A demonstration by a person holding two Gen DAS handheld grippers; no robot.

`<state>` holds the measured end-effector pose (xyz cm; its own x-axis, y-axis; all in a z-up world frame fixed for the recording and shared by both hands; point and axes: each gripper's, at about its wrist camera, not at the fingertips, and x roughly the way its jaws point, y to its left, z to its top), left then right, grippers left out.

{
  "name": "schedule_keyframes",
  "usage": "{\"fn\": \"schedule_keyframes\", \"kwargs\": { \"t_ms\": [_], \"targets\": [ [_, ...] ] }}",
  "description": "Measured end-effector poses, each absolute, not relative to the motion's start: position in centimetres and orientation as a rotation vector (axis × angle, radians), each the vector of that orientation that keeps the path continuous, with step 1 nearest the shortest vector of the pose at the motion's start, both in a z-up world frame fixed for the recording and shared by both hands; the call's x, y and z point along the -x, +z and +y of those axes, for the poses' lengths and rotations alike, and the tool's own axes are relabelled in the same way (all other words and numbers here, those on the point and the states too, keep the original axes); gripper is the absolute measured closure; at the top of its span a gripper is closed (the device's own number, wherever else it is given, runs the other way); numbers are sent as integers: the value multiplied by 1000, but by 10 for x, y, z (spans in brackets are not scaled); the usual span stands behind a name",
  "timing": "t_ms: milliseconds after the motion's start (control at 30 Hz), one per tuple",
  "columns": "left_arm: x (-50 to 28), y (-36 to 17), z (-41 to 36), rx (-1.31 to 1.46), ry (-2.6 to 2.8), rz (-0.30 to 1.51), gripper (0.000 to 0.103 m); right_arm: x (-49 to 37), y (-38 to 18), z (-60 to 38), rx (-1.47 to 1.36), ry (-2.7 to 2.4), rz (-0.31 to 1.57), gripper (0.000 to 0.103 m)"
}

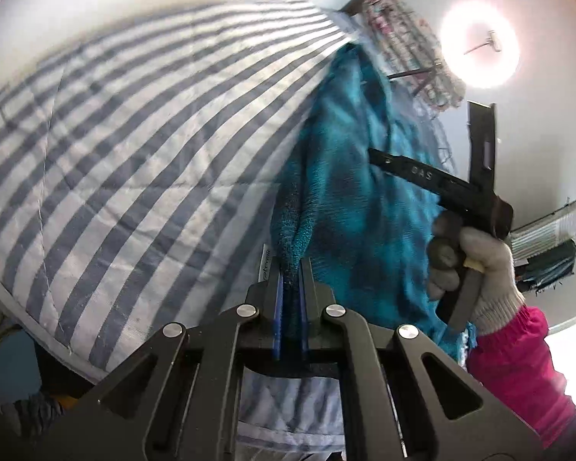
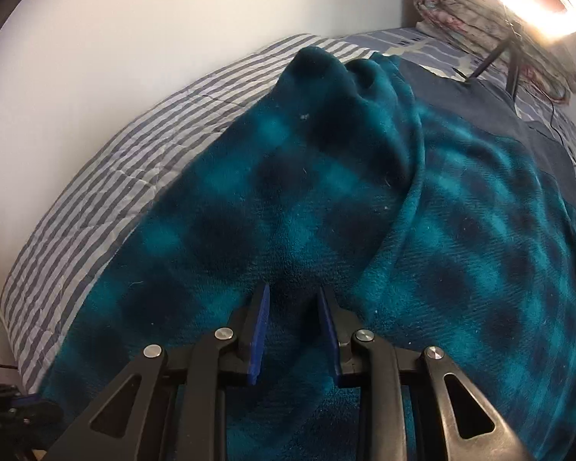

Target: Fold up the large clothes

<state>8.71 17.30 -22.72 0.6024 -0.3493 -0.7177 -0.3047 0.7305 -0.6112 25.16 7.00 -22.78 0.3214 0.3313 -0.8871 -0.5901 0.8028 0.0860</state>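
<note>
Left tongs (image 1: pixel 292 288) are clamped on an edge of the teal plaid fleece garment (image 1: pixel 349 192). Right tongs (image 2: pixel 293 319) stand part open over its surface, gripping nothing. Garment lies on the striped bed (image 2: pixel 96 199).

Step in hand: securing a second grasp. Next: close on fabric.

Only the left view shows the gloved hand (image 1: pixel 476 269).

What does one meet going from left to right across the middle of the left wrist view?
Striped quilt → teal plaid fleece blanket → right gripper, held above the blanket → gloved hand holding it → pink sleeve, a little lower.
</note>
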Motion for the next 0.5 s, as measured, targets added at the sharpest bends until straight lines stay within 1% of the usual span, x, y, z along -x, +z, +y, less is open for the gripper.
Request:
{"fn": "schedule_keyframes", "kwargs": {
  "t_ms": [67,100,167,333,500],
  "targets": [
    [-85,-220,169,763,-32,932,99,-259,-214,63,196,644,1086,78],
    [-85,-218,169,763,-35,931,99,-265,-203,58,155,643,1050,79],
    [-88,-217,165,774,-41,929,99,-282,-187,55,128,611,1000,89],
    [-85,-214,164,772,-52,917,99,-340,-180,65,42,531,963,90],
    [-87,-211,161,763,-63,912,99,-383,-208,88,4,458,987,90]
  ]
}}
